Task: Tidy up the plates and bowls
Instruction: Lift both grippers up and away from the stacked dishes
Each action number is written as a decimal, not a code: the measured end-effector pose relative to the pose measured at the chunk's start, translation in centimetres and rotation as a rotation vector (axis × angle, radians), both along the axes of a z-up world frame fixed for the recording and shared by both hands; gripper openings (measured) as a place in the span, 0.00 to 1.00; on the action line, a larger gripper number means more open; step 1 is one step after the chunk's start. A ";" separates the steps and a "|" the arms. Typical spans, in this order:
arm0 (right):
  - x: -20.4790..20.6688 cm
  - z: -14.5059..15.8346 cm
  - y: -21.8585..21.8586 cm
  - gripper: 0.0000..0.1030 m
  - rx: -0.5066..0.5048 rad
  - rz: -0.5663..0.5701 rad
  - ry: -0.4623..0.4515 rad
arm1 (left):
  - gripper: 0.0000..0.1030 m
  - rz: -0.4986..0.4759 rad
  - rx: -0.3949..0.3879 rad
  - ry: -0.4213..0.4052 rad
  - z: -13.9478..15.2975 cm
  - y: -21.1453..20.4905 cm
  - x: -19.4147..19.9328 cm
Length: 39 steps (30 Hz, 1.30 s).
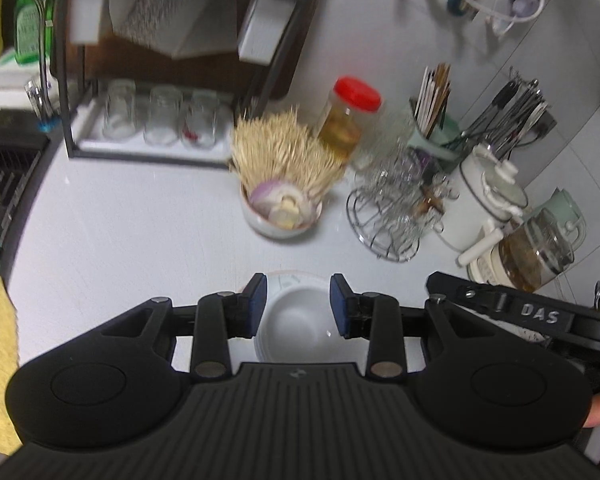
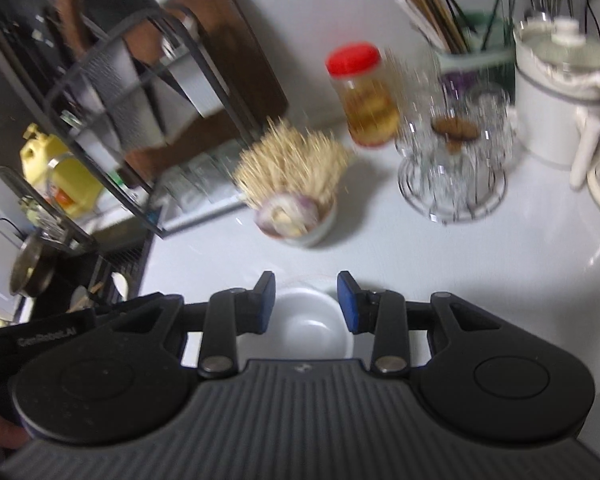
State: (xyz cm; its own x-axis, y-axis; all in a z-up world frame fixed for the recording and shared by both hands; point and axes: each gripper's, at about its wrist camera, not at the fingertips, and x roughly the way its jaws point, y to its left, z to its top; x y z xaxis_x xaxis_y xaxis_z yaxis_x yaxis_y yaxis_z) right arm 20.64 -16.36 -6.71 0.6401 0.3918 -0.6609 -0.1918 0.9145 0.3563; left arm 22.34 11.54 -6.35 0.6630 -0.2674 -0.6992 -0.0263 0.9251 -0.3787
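I hold both grippers above the white table (image 1: 120, 220), angled down at it. Left gripper (image 1: 298, 304): jaws partly open, nothing gripped. Right gripper (image 2: 306, 302): jaws partly open, nothing gripped. The stack of white bowls (image 1: 296, 320) stands on the table directly below; in each wrist view I see it through the gap between the blue pads, with the pads clear of the rims. In the left wrist view the right gripper's body shows at the right edge, just beside the stack. Behind the stack stands a small bowl of toothpicks and onion (image 1: 280, 204). Further back are a red-lidded jar (image 1: 348, 120), a wire rack of glasses (image 1: 392, 208) and the black dish rack (image 1: 160, 60).
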 end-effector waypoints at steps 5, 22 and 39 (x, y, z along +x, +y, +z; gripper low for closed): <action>-1.5 2.9 -0.6 0.37 0.018 0.013 -0.099 | 0.38 0.008 -0.002 -0.057 2.4 -0.1 -1.3; -5.9 6.5 -2.8 0.37 0.045 0.023 -0.258 | 0.38 0.048 0.019 -0.143 5.4 -1.5 -6.0; -12.7 5.1 -5.8 0.37 0.020 0.102 -0.239 | 0.40 0.054 0.040 -0.144 5.5 -6.1 -14.0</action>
State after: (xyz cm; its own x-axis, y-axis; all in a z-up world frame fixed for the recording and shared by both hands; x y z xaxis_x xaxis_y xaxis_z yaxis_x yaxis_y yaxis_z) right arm 7.90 -22.15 -1.62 0.7334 0.4743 -0.4870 -0.3640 0.8790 0.3080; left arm 8.37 5.49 -0.83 0.7699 -0.2027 -0.6051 -0.0241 0.9383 -0.3450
